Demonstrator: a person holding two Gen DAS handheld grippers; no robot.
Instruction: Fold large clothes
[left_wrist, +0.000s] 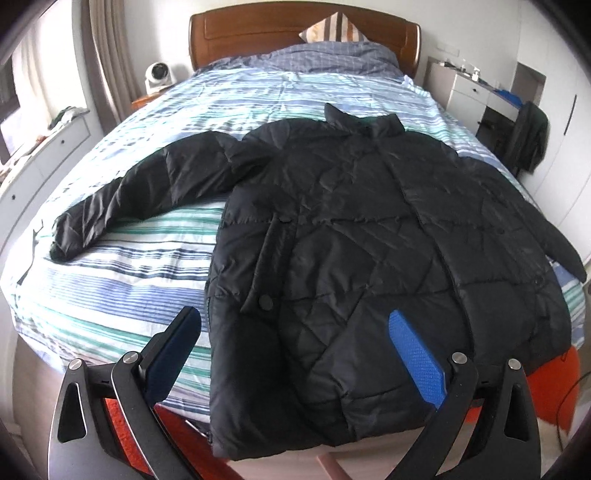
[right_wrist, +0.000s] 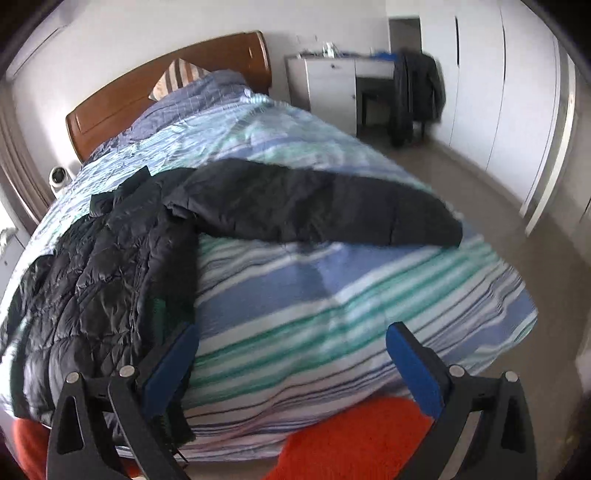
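A black quilted puffer jacket (left_wrist: 354, 236) lies spread flat on the striped bed cover (left_wrist: 122, 280), collar toward the headboard, hem hanging over the foot edge. Its left sleeve (left_wrist: 122, 206) stretches out to the left. In the right wrist view the jacket body (right_wrist: 99, 269) is at the left and its other sleeve (right_wrist: 317, 210) stretches to the right. My left gripper (left_wrist: 295, 325) is open and empty above the hem. My right gripper (right_wrist: 293, 339) is open and empty above the bed cover (right_wrist: 332, 295), beside the jacket's right edge.
A wooden headboard (left_wrist: 258, 33) and a striped pillow (left_wrist: 332, 27) are at the far end. An orange rug (right_wrist: 351, 439) lies at the foot of the bed. A white desk (right_wrist: 332, 85) with a dark garment on a chair (right_wrist: 417, 92) and wardrobes (right_wrist: 509, 103) stand on the right.
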